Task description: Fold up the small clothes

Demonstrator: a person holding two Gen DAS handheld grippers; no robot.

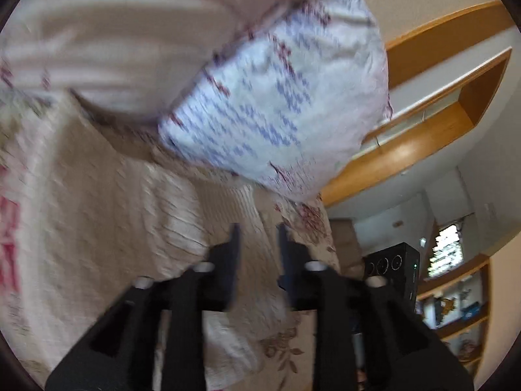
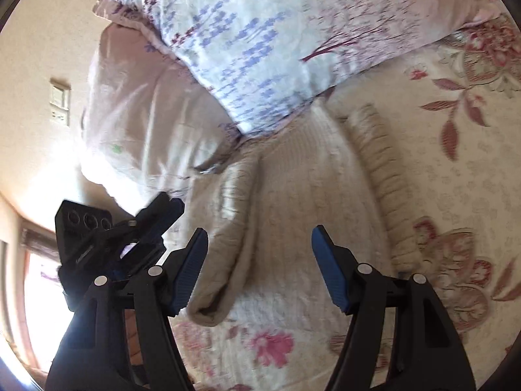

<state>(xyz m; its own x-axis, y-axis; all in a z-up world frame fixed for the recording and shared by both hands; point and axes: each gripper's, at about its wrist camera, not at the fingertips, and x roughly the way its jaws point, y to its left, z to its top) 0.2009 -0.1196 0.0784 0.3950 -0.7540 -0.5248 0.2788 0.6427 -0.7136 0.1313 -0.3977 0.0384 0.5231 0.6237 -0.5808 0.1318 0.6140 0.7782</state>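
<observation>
On the flowery bed cover [image 2: 456,137], a cream knitted sweater [image 2: 293,202] is lying flat, with its ribbed edge curving along the right side and one fold of cloth rolling up near the bottom left. It is lying right in front of your right gripper [image 2: 260,260]. The blue pads [image 2: 192,270] of that gripper are standing wide apart, and nothing is sitting between them. They are hanging over the sweater, and you cannot tell if they are touching it.

Your left gripper [image 1: 257,244] is showing blurry in its own picture. Its two black fingers are standing a little apart, with a thin gap, and they are pinching nothing. The sweater [image 1: 130,202] is spreading out under and beyond them. From the right wrist, you are seeing that same gripper [image 2: 162,208] off to the left of the sweater, near its edge.

Past the sweater, a big white pillow with blue and purple prints [image 2: 260,49] is resting against a pale pink pillow [image 2: 140,114]. The white pillow's corner is touching the top of the sweater. Farther away, a wooden shelf frame [image 1: 439,97] is sitting on the wall, and a light switch [image 2: 60,101] is sitting on another wall.
</observation>
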